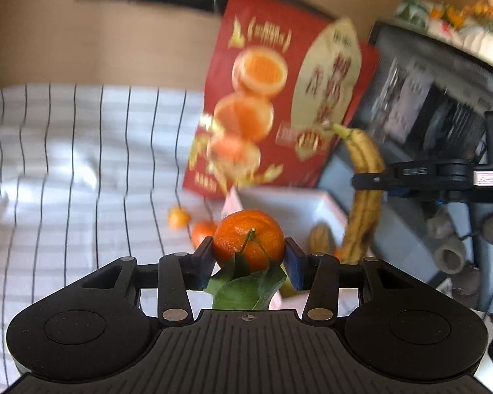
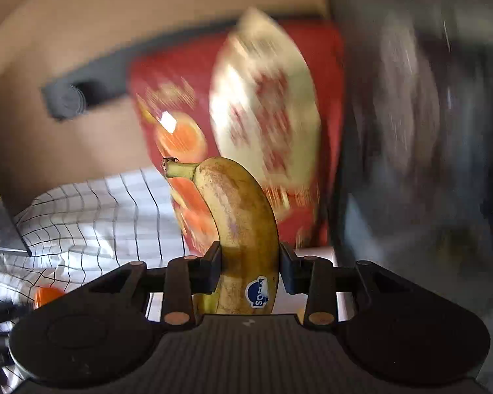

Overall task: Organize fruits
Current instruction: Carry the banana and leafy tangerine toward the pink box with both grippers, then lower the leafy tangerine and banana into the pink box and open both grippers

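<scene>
Left gripper: black plastic claw with a ribbed top plate and round side housings; its two flat pads pinch a mandarin from either side.
Mandarin: round, glossy, pebbled orange skin with a thin stem and green leaves hanging just beneath it, between the pads of the left claw.
Right gripper: same black build; its pads press on a banana at about mid-length. In the left wrist view it shows side-on, off to the right of the left claw and higher.
Banana: curved, dull yellow skin with brown speckling and bruised patches, stem end pointing up and away from the right claw, a blue and white oval sticker just behind the pads. From the left wrist view it hangs upright, clear of the surface.
White box: smooth, shallow, square-edged, just ahead of the left claw and beyond the mandarin.
Loose fruit: two small orange ones lie on the cloth ahead and slightly left of the left claw; another yellowish ribbed one sits by the box, too blurred to name.
Cloth: white, wrinkled fabric with thin dark grid lines, spreading left of both claws.
Red carton: flat printed cardboard with orange fruit pictures and a cream leaf-shaped panel, standing tilted beyond the box.
</scene>
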`<state>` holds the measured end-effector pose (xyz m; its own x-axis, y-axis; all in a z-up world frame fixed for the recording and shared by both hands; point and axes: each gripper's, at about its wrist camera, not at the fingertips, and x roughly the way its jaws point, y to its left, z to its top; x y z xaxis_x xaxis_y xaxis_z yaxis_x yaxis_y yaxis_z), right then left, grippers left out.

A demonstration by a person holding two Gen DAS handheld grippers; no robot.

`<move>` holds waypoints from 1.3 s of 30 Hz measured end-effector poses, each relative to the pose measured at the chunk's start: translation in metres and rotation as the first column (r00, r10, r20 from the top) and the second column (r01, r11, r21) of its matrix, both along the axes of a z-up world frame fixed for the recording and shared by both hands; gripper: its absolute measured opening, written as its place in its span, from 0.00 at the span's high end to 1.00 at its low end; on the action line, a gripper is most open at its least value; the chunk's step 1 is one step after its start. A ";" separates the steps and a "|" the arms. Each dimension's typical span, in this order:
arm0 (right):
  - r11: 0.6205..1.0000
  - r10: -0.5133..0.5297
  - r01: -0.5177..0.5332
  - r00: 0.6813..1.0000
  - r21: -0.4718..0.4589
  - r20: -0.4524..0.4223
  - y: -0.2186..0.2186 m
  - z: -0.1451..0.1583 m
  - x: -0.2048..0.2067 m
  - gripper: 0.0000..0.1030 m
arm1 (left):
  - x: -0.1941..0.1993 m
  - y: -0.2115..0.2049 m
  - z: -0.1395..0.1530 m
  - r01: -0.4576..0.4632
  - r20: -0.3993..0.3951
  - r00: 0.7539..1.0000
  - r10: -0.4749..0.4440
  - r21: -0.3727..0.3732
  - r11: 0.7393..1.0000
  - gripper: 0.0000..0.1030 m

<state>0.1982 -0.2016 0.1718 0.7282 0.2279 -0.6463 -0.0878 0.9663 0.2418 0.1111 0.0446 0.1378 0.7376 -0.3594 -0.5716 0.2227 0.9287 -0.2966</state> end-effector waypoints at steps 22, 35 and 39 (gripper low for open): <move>0.999 -0.044 0.036 0.976 -0.040 -0.212 0.015 -0.123 0.047 0.66 | -0.033 0.043 -0.040 -0.134 -0.144 0.979 0.142 0.061 0.989 0.52; 0.971 0.068 -0.056 0.997 -0.234 0.042 0.015 -0.065 -0.045 0.47 | 0.014 -0.006 -0.025 -0.014 -0.150 0.989 0.020 0.041 0.999 0.52; 0.950 0.111 -0.085 0.991 -0.299 0.072 0.014 -0.065 -0.090 0.42 | 0.061 -0.051 -0.010 0.088 -0.128 0.988 -0.082 0.043 0.995 0.52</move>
